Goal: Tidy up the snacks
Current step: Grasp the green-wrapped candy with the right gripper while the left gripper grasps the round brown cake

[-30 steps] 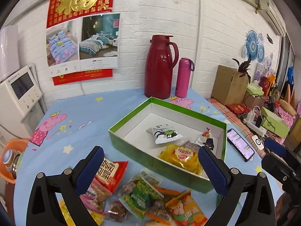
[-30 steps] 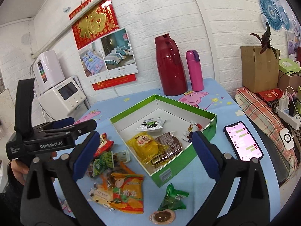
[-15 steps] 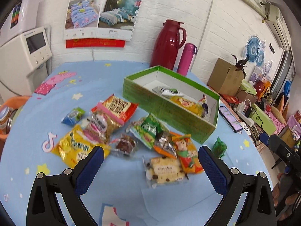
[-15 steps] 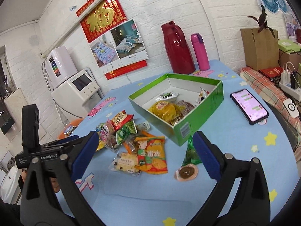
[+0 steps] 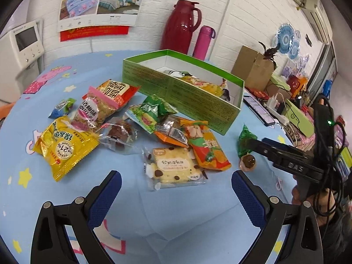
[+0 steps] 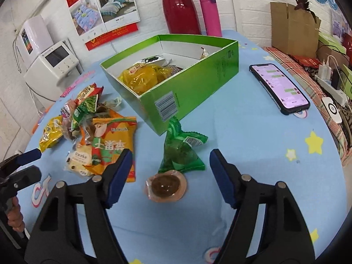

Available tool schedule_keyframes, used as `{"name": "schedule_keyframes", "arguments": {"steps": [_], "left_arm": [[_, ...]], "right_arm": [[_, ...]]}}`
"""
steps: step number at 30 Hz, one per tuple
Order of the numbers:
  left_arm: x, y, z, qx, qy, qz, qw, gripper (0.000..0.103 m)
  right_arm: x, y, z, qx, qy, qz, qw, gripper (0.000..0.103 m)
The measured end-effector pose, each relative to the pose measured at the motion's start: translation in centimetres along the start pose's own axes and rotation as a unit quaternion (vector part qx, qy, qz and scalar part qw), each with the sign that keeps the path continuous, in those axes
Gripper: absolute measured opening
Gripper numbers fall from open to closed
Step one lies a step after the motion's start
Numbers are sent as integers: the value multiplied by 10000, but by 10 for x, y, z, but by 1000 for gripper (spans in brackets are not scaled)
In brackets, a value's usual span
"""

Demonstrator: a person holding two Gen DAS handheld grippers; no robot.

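Observation:
A green box point(image 5: 187, 92) point(image 6: 198, 83) with white walls holds several snack packs. Loose snacks lie in front of it: a yellow bag point(image 5: 63, 145), a cookie pack point(image 5: 173, 165) point(image 6: 79, 160), an orange bag point(image 5: 206, 147) point(image 6: 114, 143), a green triangular pack point(image 6: 182, 151) point(image 5: 245, 140) and a round brown jelly point(image 6: 166, 186) point(image 5: 247, 161). My left gripper point(image 5: 176, 189) hangs open just short of the cookie pack. My right gripper point(image 6: 170, 176) is open, with the jelly between its fingers and the green pack just beyond.
A red thermos point(image 5: 182, 26) and a pink bottle point(image 5: 204, 41) stand behind the box. A phone point(image 6: 279, 88) lies on the blue cloth to the right. A white appliance point(image 6: 52, 63) is at the left, and a cardboard box point(image 6: 292, 28) and a power strip at the right.
Both grippers have pulled back from the box and dropped toward the loose snacks. The right one has come down around the jelly; the left now faces the cookie pack.

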State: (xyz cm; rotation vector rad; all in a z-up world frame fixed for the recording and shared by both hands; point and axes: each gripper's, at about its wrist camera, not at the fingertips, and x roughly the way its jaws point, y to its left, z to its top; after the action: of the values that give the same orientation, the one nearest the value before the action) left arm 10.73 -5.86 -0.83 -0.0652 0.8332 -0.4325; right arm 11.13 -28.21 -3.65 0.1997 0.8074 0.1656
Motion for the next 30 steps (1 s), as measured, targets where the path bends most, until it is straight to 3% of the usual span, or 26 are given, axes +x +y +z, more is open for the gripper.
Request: {"name": "schedule_keyframes", "arguments": {"steps": [1, 2, 3, 6, 9, 17, 21, 25, 26, 30], "left_arm": [[1, -5, 0, 90, 3, -47, 9999, 102], [2, -11, 0, 183, 12, -109, 9998, 102], [4, -18, 1, 289, 26, -174, 9994, 102], [11, -42, 4, 647, 78, -348, 9973, 101], [22, -68, 9, 981, 106, -529, 9937, 99], [78, -115, 16, 1418, 555, -875, 9845, 69], [98, -126, 16, 1476, 754, -837, 9826, 65], [114, -132, 14, 1630, 944, -780, 9790, 45], [113, -133, 12, 1732, 815, -718, 9789, 41], [113, -130, 11, 1789, 811, -683, 9781, 33]], "right_arm": [[6, 0, 1, -35, 74, -15, 10000, 70], [11, -2, 2, -70, 133, -23, 9999, 57], [15, -2, 2, -97, 178, -42, 9998, 31], [10, -12, 0, 39, 131, 58, 9999, 30], [-5, -23, -2, 105, -61, -102, 9999, 30], [-39, -62, -12, 508, -358, -291, 9976, 30], [-41, -68, -16, 641, -363, -240, 9970, 30], [-37, -70, -19, 699, -312, -165, 9969, 30], [-36, -70, -20, 707, -306, -149, 9969, 30], [-38, -69, -21, 739, -305, -121, 9967, 30]]}}
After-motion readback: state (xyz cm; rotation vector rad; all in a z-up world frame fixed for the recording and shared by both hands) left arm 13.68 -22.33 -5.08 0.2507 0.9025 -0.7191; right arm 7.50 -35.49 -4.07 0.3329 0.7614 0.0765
